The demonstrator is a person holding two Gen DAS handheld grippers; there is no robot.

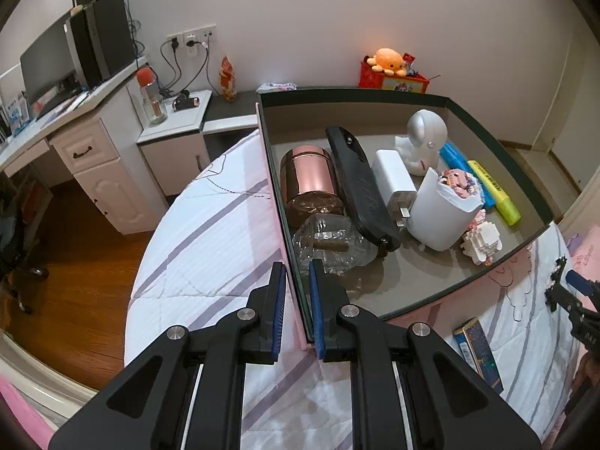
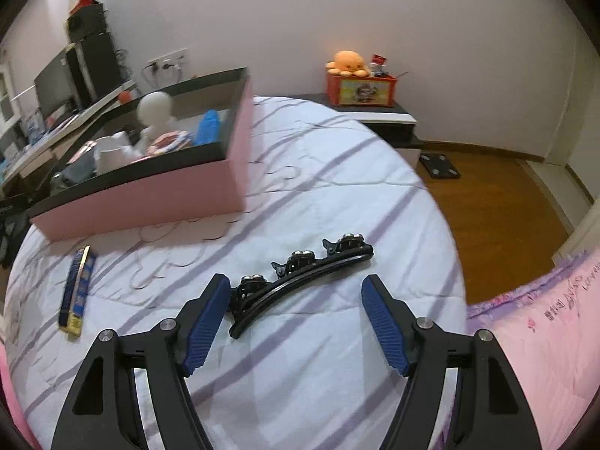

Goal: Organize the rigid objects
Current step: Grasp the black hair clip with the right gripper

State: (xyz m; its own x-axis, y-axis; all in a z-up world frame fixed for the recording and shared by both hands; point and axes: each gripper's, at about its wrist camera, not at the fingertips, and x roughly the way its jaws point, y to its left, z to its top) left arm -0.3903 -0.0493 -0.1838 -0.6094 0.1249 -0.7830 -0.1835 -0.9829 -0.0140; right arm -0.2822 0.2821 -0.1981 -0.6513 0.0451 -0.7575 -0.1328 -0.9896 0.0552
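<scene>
No brand can be read: the yellow marker point(image 1: 495, 191) carries dark print too small to make out, and the pink pillow point(image 2: 543, 322) at the right edge of the right wrist view bears blurred lettering.

In the left wrist view, the box point(image 1: 375, 92) fills the upper right of the frame, pink outside, with a dark rim and grey floor. It holds one copper tin point(image 1: 309, 178), one clear glass jar point(image 1: 330, 243) lying below it, one long black case point(image 1: 360, 187), one white charger point(image 1: 393, 180), one white cup point(image 1: 442, 213), one white astronaut figure point(image 1: 425, 137), one blue marker point(image 1: 455, 157) beside the yellow one, and two small block figures point(image 1: 482, 242), one by the cup's rim and one lower right.

The left gripper point(image 1: 296, 300), at lower centre, has its fingers clamped on the box's near left wall, one pad outside and one inside.

In the right wrist view, the right gripper point(image 2: 296, 322) hangs over the striped bed point(image 2: 337, 172) with its fingers apart. One black hair clip point(image 2: 300, 281), with three metal-studded ornaments, lies on the quilt between and just beyond them, untouched. One blue-and-gold slim box point(image 2: 77, 288) lies at the left, below the box. An orange plush point(image 2: 347, 62) sits on a red tin point(image 2: 360, 90) at upper centre.
</scene>
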